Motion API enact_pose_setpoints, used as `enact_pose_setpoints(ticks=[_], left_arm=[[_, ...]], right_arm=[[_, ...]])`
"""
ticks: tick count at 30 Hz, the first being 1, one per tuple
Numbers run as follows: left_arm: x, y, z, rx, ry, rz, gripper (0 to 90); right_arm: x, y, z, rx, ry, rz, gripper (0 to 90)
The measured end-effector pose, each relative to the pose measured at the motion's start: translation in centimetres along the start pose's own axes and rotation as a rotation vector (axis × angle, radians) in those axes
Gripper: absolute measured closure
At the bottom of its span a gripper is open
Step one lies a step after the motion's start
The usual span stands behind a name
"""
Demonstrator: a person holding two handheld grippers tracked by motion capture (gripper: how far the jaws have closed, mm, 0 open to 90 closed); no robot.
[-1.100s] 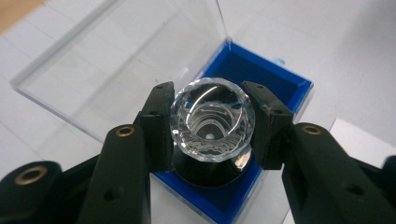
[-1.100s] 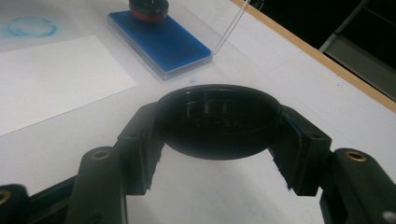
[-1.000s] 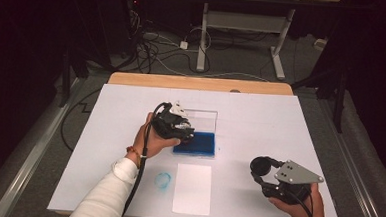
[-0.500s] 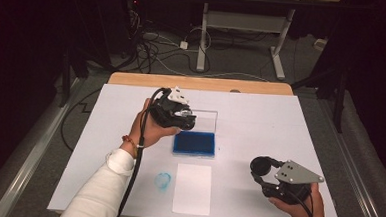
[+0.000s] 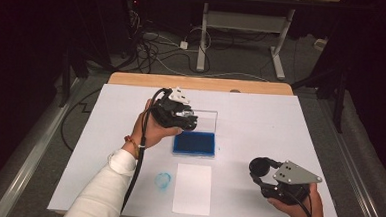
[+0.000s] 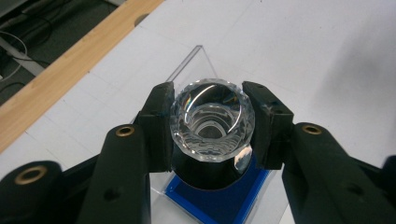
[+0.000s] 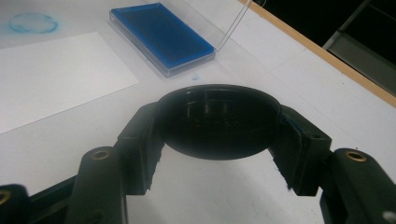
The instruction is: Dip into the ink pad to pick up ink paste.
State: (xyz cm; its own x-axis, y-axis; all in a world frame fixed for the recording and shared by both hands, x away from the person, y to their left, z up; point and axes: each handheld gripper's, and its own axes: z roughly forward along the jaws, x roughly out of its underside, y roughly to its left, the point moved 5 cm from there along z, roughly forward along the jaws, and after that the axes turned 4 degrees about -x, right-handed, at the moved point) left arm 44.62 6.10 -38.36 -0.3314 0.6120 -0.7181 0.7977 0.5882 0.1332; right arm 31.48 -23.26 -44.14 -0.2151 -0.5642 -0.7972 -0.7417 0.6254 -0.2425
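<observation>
My left gripper (image 5: 186, 121) (image 6: 211, 125) is shut on a stamp (image 6: 212, 119) with a clear faceted knob and a black body. It hangs just above the back left of a blue ink pad (image 5: 195, 142) (image 6: 219, 201). The pad lies in a clear case whose lid (image 5: 206, 119) stands open behind it. Near the table's front right, my right gripper (image 5: 260, 173) (image 7: 219, 136) is shut on a round black cap (image 5: 261, 166) (image 7: 218, 120), its hollow side facing the camera. The pad (image 7: 161, 36) also appears far off in the right gripper view.
A white sheet of paper (image 5: 192, 188) (image 7: 51, 79) lies in front of the pad. A blue ring-shaped ink mark (image 5: 163, 180) (image 7: 33, 22) is on the white table cover to its left. The wooden table edge (image 5: 197, 82) runs along the back.
My left gripper has lifted and drawn back from over the ink pad with the stamp, uncovering most of the blue surface. The right gripper has stayed still.
</observation>
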Motion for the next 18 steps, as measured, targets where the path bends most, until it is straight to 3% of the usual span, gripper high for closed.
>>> enact_pose_setpoints(ticks=[18], left_arm=[[3.8, -0.6, 4.7, 0.023, 0.059, -0.034, 55.1]], right_arm=[[0.3, 0.2, 0.5, -0.011, 0.021, -0.006, 39.2]])
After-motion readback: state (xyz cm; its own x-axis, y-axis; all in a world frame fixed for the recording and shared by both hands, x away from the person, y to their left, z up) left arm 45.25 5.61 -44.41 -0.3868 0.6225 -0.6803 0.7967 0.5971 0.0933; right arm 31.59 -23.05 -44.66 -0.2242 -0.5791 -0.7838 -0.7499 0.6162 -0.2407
